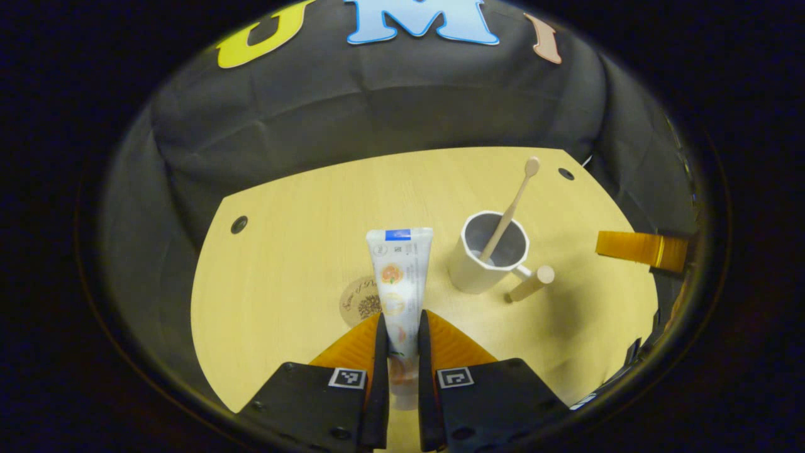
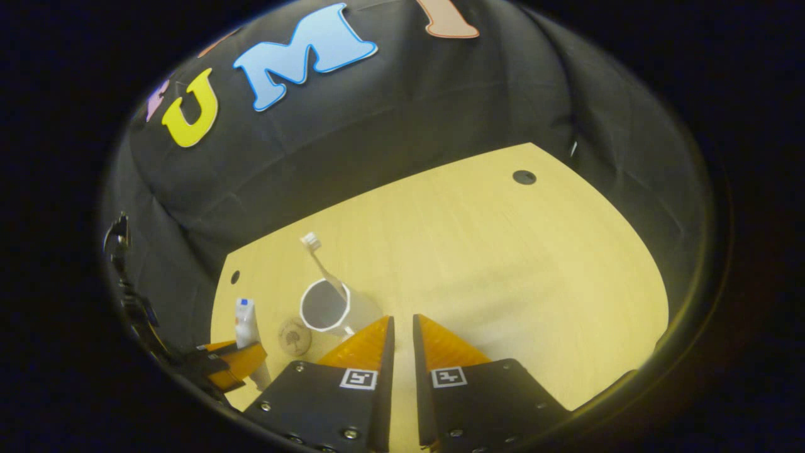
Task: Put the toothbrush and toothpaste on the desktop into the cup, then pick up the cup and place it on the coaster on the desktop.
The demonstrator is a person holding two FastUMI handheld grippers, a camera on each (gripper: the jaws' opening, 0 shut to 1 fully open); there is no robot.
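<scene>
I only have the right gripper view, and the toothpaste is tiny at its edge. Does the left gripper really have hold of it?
Observer: Yes. In the left gripper view the left gripper is shut on the toothpaste, with both fingers pressing on its near end.
Operator: My own gripper hides the near side of the cup. Where is its handle?
Observer: The cup has a wooden handle that sticks out to the lower right in the left gripper view, on the side away from the toothpaste.
</scene>
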